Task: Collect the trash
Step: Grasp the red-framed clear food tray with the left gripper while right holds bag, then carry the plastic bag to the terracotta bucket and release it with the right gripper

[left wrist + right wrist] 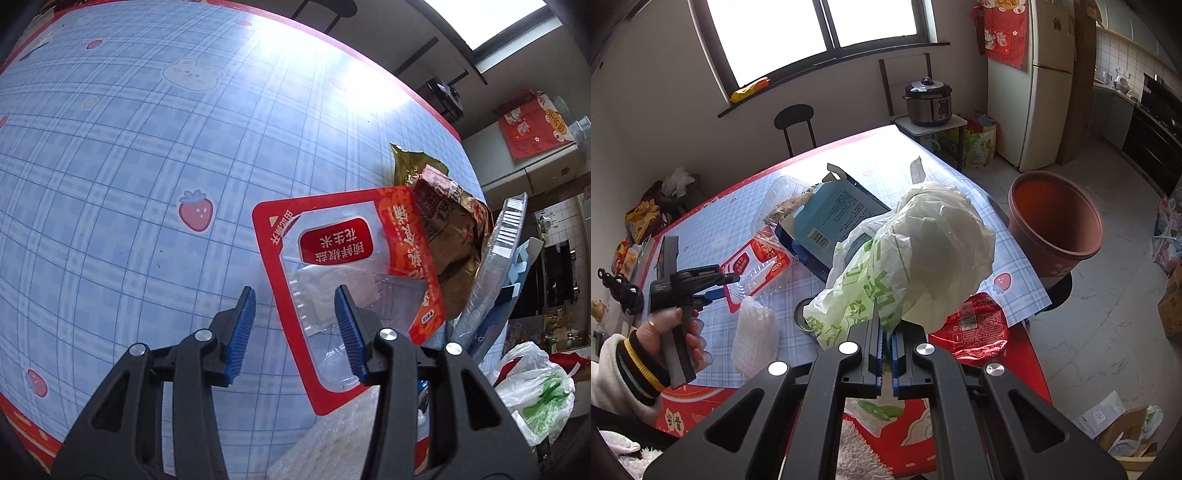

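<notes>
Holding the plastic bag (908, 258) pinched as receptacle, right tool (886, 350) waits while the gaping left tool (295, 325) straddles the peanut wrapper (332, 280).

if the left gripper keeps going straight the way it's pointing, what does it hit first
Most likely the red snack wrapper. The open left gripper straddles its near left edge, one finger over its clear window. Depth is unclear, so it may skim above it.

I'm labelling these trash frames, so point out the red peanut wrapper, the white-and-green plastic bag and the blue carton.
red peanut wrapper (334, 240): left wrist view, on its red label patch.
white-and-green plastic bag (923, 254): right wrist view, on its bulging white middle.
blue carton (834, 218): right wrist view, on its light blue printed face.
</notes>
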